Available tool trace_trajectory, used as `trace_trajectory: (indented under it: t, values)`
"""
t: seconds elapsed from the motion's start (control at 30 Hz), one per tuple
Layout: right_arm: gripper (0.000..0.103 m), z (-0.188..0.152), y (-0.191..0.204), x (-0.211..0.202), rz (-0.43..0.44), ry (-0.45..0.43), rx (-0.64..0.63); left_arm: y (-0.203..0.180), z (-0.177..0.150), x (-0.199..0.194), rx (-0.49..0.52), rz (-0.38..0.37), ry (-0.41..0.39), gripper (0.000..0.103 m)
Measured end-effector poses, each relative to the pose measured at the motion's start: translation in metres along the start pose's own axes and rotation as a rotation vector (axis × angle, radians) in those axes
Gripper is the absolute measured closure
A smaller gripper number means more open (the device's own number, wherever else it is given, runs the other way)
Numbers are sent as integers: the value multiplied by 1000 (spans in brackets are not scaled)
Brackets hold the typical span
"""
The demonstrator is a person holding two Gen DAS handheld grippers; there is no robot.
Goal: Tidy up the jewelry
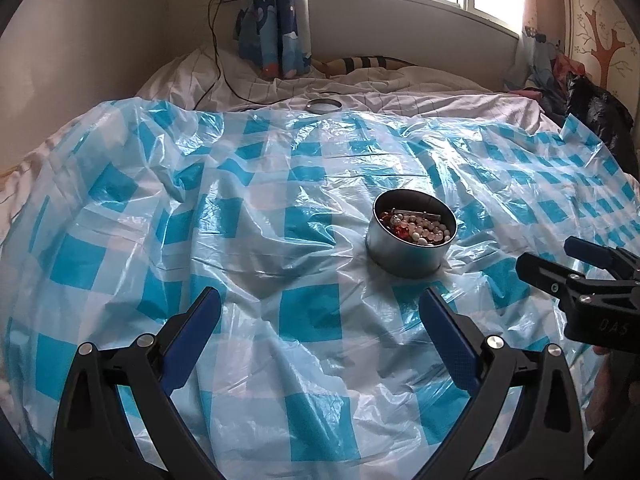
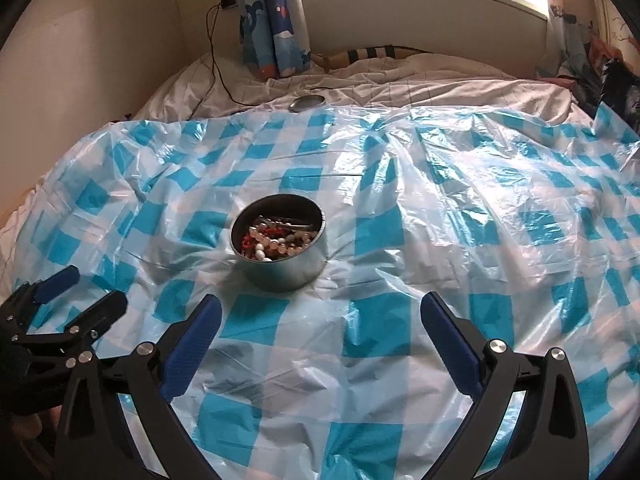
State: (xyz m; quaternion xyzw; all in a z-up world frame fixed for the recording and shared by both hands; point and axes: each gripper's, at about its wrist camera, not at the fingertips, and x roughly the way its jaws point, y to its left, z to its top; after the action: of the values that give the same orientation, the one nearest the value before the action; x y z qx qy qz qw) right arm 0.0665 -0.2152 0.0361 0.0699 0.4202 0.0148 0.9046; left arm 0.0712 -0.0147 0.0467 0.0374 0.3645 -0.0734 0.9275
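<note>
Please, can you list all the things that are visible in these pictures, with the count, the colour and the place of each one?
tin: one, silver metal, round, open, standing on the sheet
jewelry: several beaded pieces, white and red, inside the tin
lid: one, silver, on the bedding beyond the sheet
plastic sheet: one, blue and white check, spread over the bed
cable: one, black, from the wall socket down to the bed
curtain: one, blue, beside the window
left gripper: open, empty
right gripper: open, empty
</note>
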Motion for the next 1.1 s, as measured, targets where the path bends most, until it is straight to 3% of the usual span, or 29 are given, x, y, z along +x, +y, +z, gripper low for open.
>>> trace_trajectory:
  t: [0.17, 0.27, 0.47, 0.6, 1.1]
  values:
    - [8, -8, 16, -10, -206, -74, -157, -2, -3, -3, 7, 8, 1, 8]
    - [8, -11, 17, -16, -264, -111, -193, -4, -5, -6, 9, 7, -3, 8]
    - [8, -15, 1, -17, -176, -81, -105, -7, -10, -11, 16, 7, -4, 8]
    - [7, -19, 8, -17, -131, -68, -127, -9, -11, -12, 19, 10, 0, 8]
    - [8, -22, 19, -7, -57, -41, -122, -10, -8, -8, 25, 27, 4, 8]
